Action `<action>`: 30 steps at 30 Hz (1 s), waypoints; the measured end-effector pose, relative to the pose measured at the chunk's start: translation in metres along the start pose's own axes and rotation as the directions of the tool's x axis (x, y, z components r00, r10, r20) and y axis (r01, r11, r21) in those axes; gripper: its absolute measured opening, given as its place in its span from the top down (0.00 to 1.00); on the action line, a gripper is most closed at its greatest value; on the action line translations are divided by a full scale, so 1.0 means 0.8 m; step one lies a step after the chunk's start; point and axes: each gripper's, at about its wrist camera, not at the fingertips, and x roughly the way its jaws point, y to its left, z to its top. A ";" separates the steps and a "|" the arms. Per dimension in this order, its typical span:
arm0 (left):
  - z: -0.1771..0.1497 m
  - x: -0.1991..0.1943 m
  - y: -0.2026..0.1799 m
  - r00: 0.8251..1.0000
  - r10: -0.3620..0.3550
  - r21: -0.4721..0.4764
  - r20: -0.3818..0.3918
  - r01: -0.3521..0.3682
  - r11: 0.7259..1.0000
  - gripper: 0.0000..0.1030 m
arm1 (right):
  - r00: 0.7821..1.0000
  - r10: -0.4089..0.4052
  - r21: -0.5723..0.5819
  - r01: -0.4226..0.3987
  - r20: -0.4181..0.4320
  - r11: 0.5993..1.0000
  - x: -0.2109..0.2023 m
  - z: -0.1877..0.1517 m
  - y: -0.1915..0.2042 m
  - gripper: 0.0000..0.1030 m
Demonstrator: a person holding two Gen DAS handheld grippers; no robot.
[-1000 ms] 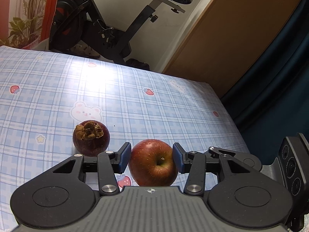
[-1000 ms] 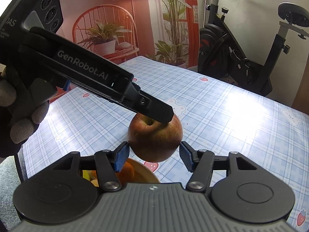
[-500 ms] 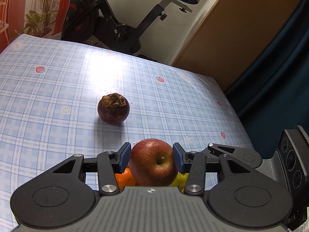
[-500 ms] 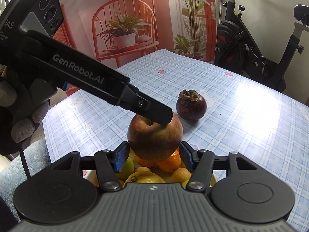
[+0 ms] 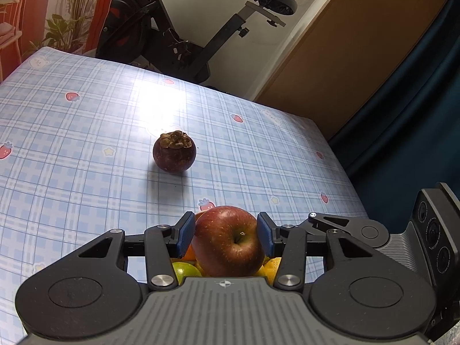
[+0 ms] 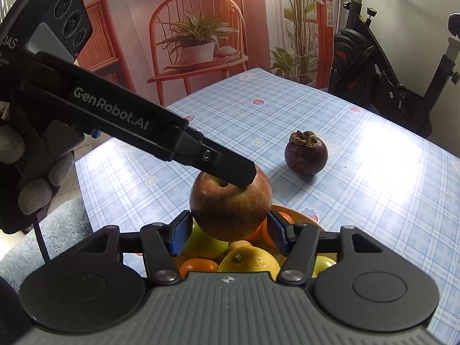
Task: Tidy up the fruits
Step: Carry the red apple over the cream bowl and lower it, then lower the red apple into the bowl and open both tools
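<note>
My left gripper (image 5: 224, 234) is shut on a red apple (image 5: 228, 245) and holds it over a bowl (image 6: 290, 210) of oranges, lemons and green fruit. In the right wrist view the same apple (image 6: 230, 205) hangs from the left gripper's fingers (image 6: 230, 169), just beyond my right gripper (image 6: 228, 231), which is open with its pads apart from the apple. A dark purple mangosteen (image 5: 174, 151) stands on the tablecloth beyond the bowl; it also shows in the right wrist view (image 6: 306, 152).
The table has a blue checked cloth (image 5: 86, 149) with strawberry prints. Its right edge (image 5: 342, 169) drops to a dark curtain. An exercise bike (image 5: 184, 37) stands behind the table. A red chair with plants (image 6: 198, 49) stands to the left.
Both grippers have pulled back from the mangosteen with the apple. The bowl of fruit has come into view under the apple.
</note>
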 end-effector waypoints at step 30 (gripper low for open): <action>-0.077 0.018 -0.028 0.985 -0.016 0.052 -0.173 0.025 0.998 0.52 | 0.990 0.048 0.094 -0.036 -0.132 0.995 -0.024 -0.072 0.022 0.42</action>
